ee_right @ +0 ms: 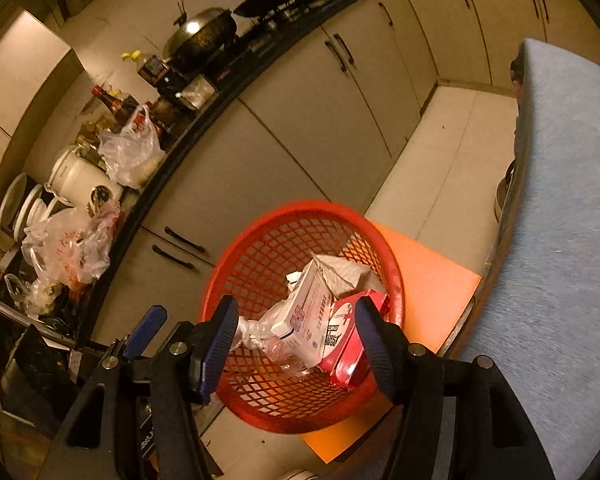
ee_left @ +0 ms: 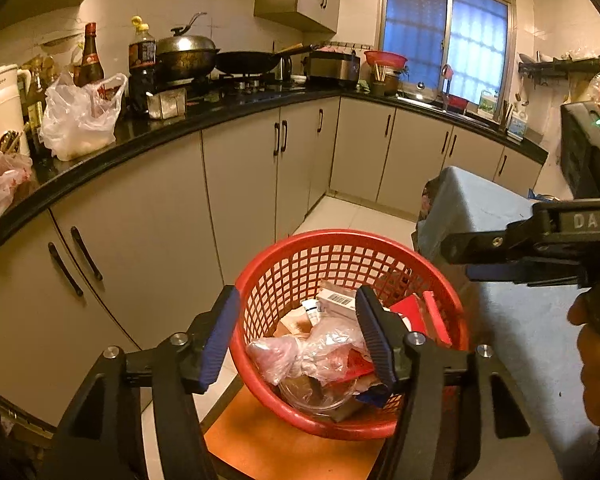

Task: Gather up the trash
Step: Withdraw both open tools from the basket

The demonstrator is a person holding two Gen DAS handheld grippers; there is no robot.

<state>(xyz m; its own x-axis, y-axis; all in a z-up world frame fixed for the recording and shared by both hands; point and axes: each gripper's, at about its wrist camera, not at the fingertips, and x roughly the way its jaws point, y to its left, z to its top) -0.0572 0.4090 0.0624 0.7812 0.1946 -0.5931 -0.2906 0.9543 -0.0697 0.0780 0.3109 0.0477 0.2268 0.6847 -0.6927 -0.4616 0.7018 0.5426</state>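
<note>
A red mesh basket (ee_left: 300, 256) (ee_right: 260, 240) stands on an orange stool (ee_left: 276, 440) (ee_right: 432, 288). It holds trash: a white carton (ee_right: 308, 320), a red box (ee_right: 346, 340), clear plastic wrap (ee_left: 320, 348) and a clear tub (ee_left: 312, 394). My left gripper (ee_left: 296, 340) is open and empty, just above the basket. My right gripper (ee_right: 296, 344) is open and empty over the basket too; its body also shows at the right of the left wrist view (ee_left: 540, 244).
A table with a blue-grey cloth (ee_left: 496, 216) (ee_right: 564, 208) stands right of the basket. A black counter (ee_left: 204, 114) (ee_right: 236, 80) over beige cabinets runs along the left, with plastic bags (ee_left: 80, 116) (ee_right: 130, 152), bottles, a kettle and woks. White tiled floor (ee_right: 440, 152) lies between.
</note>
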